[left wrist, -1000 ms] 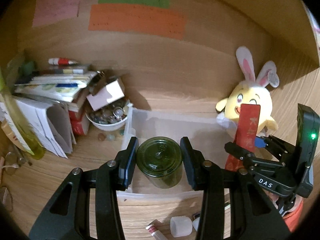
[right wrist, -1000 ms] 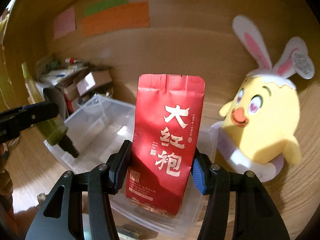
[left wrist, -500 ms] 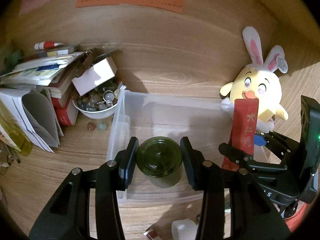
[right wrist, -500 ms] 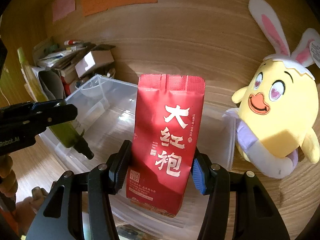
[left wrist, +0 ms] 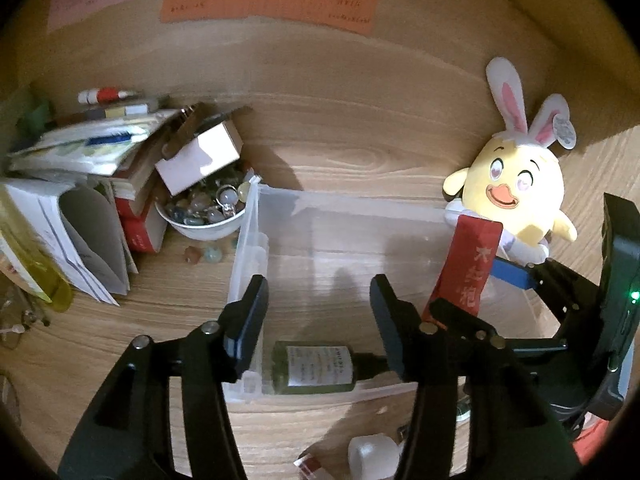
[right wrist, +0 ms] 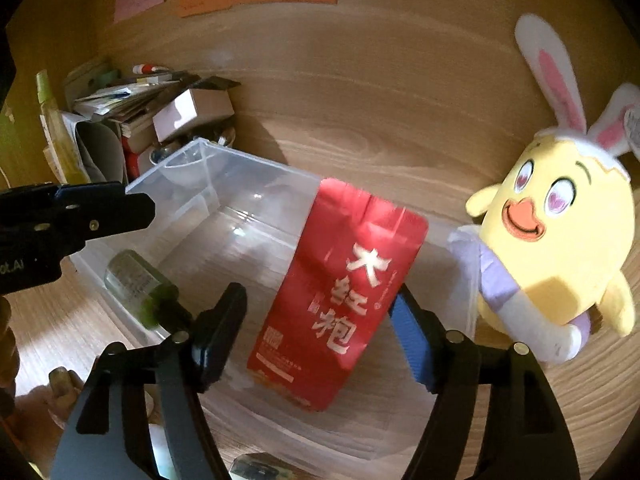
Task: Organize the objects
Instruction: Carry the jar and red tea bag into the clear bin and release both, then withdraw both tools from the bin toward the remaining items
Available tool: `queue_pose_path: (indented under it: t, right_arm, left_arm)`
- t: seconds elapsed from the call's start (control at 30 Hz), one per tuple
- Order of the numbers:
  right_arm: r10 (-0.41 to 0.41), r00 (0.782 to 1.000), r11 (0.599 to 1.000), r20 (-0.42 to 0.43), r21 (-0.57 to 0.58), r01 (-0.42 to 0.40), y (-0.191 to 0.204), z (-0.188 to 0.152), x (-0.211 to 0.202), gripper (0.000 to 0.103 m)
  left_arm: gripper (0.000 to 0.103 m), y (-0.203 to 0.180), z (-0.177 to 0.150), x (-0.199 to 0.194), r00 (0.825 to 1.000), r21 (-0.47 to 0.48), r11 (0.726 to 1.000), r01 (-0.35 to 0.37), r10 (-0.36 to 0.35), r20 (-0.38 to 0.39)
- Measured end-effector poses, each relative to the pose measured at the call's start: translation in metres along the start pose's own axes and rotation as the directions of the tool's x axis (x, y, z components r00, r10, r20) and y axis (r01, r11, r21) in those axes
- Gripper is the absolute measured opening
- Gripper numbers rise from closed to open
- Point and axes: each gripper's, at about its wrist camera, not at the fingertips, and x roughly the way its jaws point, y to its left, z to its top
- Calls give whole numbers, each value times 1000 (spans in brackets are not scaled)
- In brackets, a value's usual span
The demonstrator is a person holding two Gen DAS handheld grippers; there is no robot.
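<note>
We record the left gripper [left wrist: 318, 316] with jaws spread wide, poised above the near-left corner of the clear plastic bin [left wrist: 340, 216]. The green glass bottle [left wrist: 312, 368] lies on its side on the bin floor below, against the near wall, touching neither finger. The right gripper [right wrist: 316, 332] is also released, jaws parted; the red tea packet [right wrist: 344, 288] stands tilted between them in the bin, and we cannot tell whether it brushes the blue pad of the right finger. A yellow bunny-eared plush [right wrist: 560, 232] sits just beside the bin's right end. We note a bowl of stones [left wrist: 204, 216] and stacked papers [left wrist: 80, 152] left of the bin.
</note>
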Motion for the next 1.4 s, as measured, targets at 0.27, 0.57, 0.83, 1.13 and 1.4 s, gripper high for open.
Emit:
queue_pose_path:
  t: [0.27,0.57,0.83,1.13,1.4]
  right_arm:
    - [-6,999,999,45,35,4,-7,6,-22,79]
    - [13,993,997,118,68,-22,-6,6,-63,86]
    - [7,986,998,164,58,-16,2,-8,-93,88]
    - [7,984,997,178,71,-20,8,-28,-110,88]
    - [13,990,996,140,90,-26,14,-47,-106,89]
  left_arm:
    - [74,-9,-1,-31,997,49,999,-25,21,73]
    - [93,-14,-12,-75,988,94,995,-41,26,153]
    - [95,-8,-30,-94,987,92,995,-39,24,157]
    - [95,12,-56,-98,992,60,997,-51,44,118]
    - [95,30,-82,-88,996,30,997,-74,72,44]
